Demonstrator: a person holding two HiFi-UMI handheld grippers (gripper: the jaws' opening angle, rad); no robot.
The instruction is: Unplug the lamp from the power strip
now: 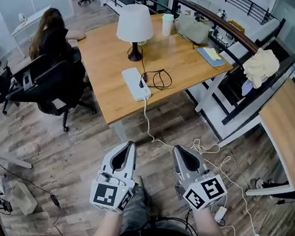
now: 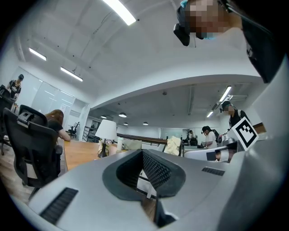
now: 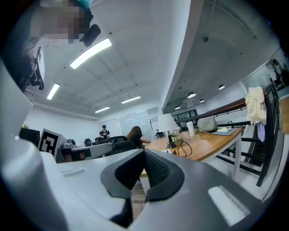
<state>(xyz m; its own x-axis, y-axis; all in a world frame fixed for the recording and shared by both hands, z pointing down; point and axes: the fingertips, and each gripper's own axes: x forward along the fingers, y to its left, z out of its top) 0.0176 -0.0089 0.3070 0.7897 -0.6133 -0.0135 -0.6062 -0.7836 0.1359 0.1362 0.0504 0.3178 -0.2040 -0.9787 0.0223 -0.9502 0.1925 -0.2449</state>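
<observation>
Nearest us hang the grey left gripper (image 1: 128, 144) and right gripper (image 1: 176, 149), fingers closed on nothing, well short of the wooden desk (image 1: 106, 53). There the black plug (image 1: 141, 82) of the white-shaded lamp (image 1: 134, 23) sits in the long white power strip (image 1: 134, 86); we should brace the strip and pull straight.

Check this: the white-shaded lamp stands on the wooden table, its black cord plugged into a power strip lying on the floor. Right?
No: the head view shows the power strip lying on the wooden table near the lamp, not on the floor. The rest stands.
</observation>
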